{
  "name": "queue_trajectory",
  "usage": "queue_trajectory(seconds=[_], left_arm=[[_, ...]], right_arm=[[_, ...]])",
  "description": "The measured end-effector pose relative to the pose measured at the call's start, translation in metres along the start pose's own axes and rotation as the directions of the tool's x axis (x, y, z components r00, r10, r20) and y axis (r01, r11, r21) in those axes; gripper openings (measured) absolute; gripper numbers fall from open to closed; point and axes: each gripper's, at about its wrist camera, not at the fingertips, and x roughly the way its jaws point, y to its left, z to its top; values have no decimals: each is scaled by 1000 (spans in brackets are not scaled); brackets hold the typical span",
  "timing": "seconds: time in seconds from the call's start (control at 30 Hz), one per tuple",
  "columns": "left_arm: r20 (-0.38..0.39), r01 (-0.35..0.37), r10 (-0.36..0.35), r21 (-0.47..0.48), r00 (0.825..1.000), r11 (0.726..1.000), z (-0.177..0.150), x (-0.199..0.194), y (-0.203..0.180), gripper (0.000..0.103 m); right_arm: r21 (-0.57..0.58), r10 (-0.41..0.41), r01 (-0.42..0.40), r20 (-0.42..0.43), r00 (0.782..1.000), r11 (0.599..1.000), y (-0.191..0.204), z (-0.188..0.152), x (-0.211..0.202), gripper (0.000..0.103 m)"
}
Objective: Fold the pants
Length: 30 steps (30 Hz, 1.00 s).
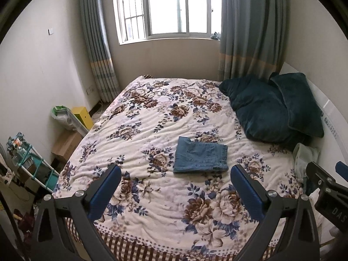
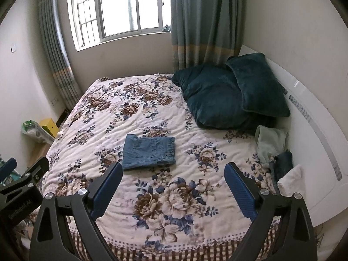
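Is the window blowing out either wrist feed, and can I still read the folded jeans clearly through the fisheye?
Left wrist view: the bright window is overexposed to white, and straight walls bow at the rim. The folded blue denim pants stay sharp, with the pocket stitching visible. Right wrist view: same blown-out window, and the white curved headboard bends strongly; the pants are evenly lit, without glare.

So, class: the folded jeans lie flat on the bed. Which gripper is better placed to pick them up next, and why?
Probably the left gripper: the jeans lie almost centred between its open jaws. Off the right gripper, also open, they sit left of centre.
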Motion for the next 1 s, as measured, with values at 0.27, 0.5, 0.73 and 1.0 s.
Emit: queue_trajectory(seconds=[0.27, 0.5, 0.73, 1.0], left_arm=[[18, 14, -14, 7, 1000, 1000, 1, -1, 0, 103], [23, 11, -11, 9, 1000, 1000, 0, -3, 0, 103], [34, 17, -18, 15, 999, 1000, 2, -10, 4, 103], [39, 10, -11, 26, 999, 1000, 1, -13, 2, 103]], right_arm=[[4, 1, -1, 8, 1000, 1000, 3, -7, -6, 97], [4, 2, -2, 7, 1000, 1000, 3, -8, -6, 97], [4, 4, -4, 7, 1000, 1000, 3, -8, -6, 97], [3, 0, 0, 11, 1000, 1000, 4, -11, -8, 97]])
